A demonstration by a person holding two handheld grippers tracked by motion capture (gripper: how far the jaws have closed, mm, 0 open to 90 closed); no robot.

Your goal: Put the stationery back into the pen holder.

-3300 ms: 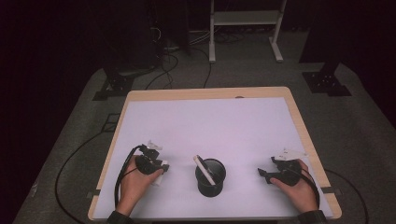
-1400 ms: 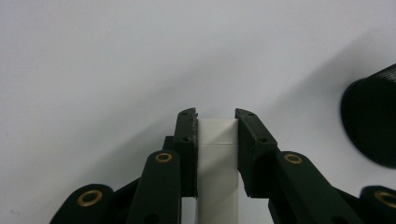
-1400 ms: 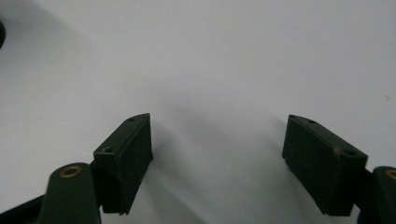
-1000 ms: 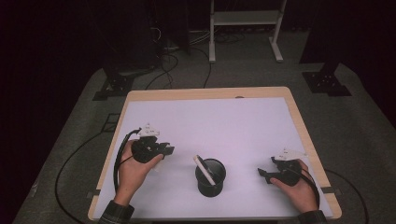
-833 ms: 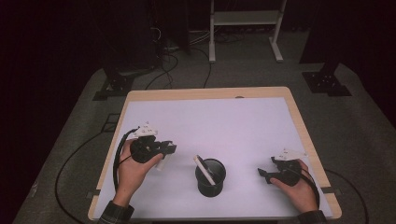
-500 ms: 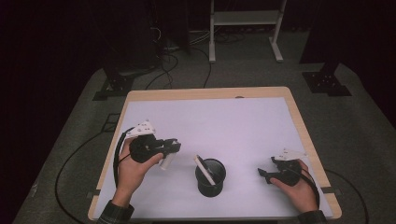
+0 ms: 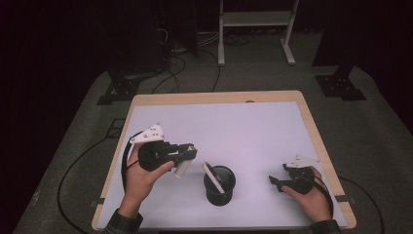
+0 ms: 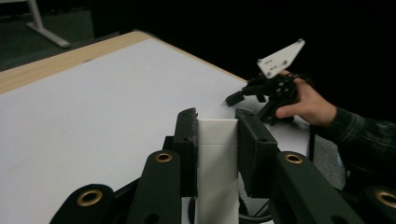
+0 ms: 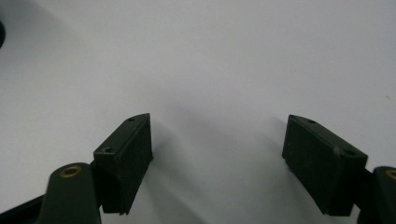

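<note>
A black cup (image 7: 219, 187) stands near the table's front edge, with a white flat block (image 7: 212, 176) leaning inside it and sticking out of its rim. Just left of the cup, my left gripper (image 7: 191, 152) hovers above the table, pointing right, shut on another white rectangular block (image 7: 183, 168). In the left gripper view the block (image 8: 217, 158) sits squarely between both pads of the gripper (image 8: 217, 122). My right gripper (image 7: 274, 182) rests low at the front right, open; its jaws (image 9: 219, 140) stand wide apart over bare white table.
The white table top (image 7: 243, 122) has a wooden rim (image 7: 214, 97). Cables (image 7: 175, 63) and a metal stand's legs (image 7: 253, 29) lie on the dark floor behind. From the left gripper view, the other hand and right gripper (image 8: 268, 93) show near the table's edge.
My left gripper has risen and drifted right toward the cup, carrying the white block. The right gripper and the cup have stayed put.
</note>
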